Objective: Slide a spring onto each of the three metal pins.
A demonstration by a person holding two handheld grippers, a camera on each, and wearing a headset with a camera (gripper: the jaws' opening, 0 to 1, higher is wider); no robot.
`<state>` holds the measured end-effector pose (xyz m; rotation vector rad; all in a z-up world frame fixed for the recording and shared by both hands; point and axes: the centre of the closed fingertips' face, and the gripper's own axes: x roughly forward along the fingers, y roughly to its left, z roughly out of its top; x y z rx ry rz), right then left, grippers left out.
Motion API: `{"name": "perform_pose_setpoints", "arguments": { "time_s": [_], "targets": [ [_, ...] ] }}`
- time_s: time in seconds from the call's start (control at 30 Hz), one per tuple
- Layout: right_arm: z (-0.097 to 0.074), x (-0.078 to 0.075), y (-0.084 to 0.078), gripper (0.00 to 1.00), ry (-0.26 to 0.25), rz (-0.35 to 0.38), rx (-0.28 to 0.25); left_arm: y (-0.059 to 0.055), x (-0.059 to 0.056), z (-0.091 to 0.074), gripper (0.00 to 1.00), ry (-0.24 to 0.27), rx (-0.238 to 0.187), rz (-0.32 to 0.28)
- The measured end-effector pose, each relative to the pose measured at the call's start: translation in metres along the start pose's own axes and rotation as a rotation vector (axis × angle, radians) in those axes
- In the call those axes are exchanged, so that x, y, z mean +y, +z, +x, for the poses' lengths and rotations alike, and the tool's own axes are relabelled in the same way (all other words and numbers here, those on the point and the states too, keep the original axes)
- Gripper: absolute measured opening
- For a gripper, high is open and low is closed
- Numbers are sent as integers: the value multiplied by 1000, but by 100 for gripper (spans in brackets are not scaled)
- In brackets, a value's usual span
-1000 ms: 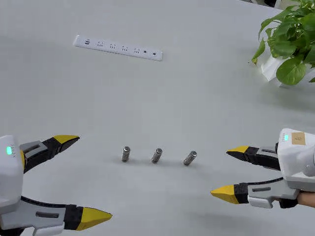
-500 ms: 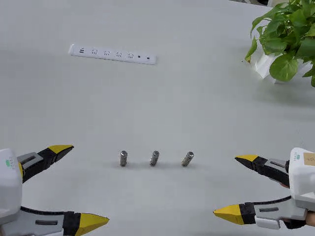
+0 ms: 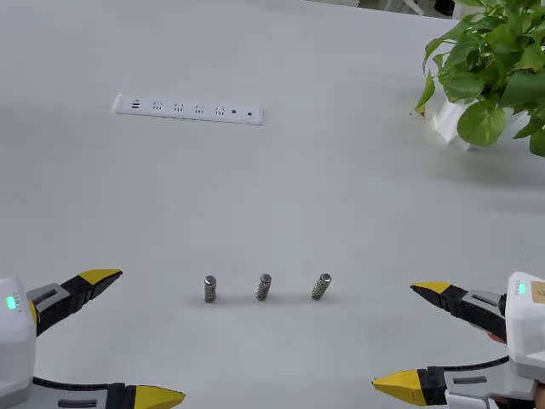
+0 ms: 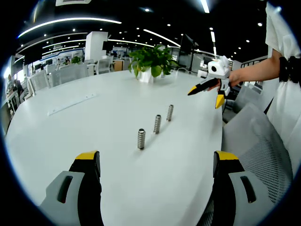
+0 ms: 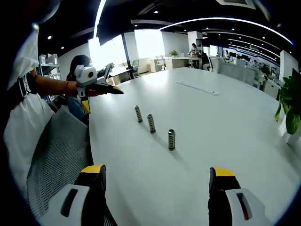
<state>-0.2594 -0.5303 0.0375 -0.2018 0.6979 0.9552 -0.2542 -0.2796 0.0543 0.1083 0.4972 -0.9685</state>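
Three metal pins stand in a row on the white table, each with a spring around it: left pin (image 3: 209,289), middle pin (image 3: 264,287), right pin (image 3: 321,286). The same row appears in the left gripper view, nearest pin (image 4: 141,139), and in the right gripper view, nearest pin (image 5: 171,139). My left gripper (image 3: 128,336) is open at the lower left, well clear of the pins, nothing between its yellow-tipped fingers. My right gripper (image 3: 417,336) is open at the lower right, also empty and apart from the pins.
A white power strip (image 3: 187,110) lies at the far left of the table. A potted green plant (image 3: 485,68) stands at the far right corner. A grey mesh chair (image 5: 51,160) sits beside the table's near edge.
Both grippers have drawn back toward me and lower in the picture, away from the pins. The head camera has tilted, shifting the scene down. The pins have not moved.
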Motion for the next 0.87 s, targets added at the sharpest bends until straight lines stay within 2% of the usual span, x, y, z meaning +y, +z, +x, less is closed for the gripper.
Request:
{"name": "perform_pose_setpoints", "arguments": {
  "time_s": [0.87],
  "targets": [
    [3, 3, 1, 89, 12, -7, 4, 0, -3, 0, 99, -11, -1, -4]
  ]
}}
